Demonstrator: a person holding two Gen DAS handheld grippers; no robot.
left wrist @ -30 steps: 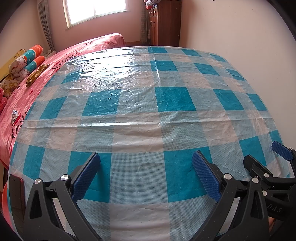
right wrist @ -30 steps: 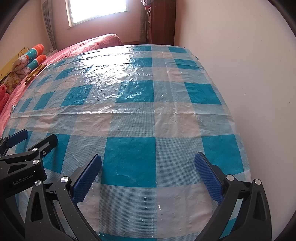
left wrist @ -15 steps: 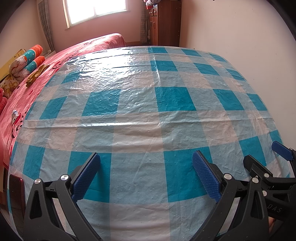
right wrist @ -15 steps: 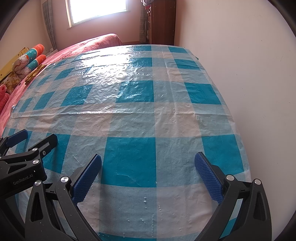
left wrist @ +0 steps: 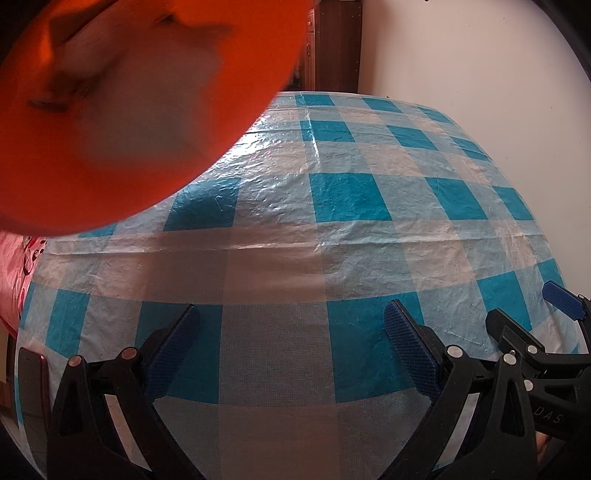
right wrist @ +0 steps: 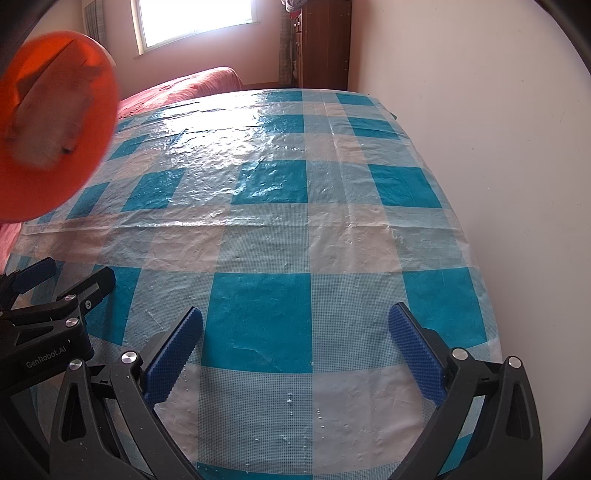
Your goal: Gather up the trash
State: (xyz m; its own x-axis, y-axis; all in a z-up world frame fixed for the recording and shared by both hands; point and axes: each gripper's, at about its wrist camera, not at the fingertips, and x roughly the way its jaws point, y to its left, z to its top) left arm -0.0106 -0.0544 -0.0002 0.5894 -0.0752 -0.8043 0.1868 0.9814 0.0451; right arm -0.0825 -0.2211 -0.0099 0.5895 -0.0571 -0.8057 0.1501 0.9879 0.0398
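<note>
One orange basin (right wrist: 55,122), two grippers (right wrist: 295,347)

Blue-and-white checked tablecloth (right wrist: 295,229), orange bowl (left wrist: 122,110), blue-padded black tongs (right wrist: 295,354)

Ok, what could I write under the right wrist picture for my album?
Two open grippers, right gripper and left gripper, wait above a blue checked tablecloth as a blurry orange object appears.

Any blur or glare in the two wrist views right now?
Left wrist: orange object at upper left is heavily blurred, hiding the window, shadowing the checked tablecloth beneath. Right wrist: window blown out, glare streaks the cloth; same object blurred at left.
</note>
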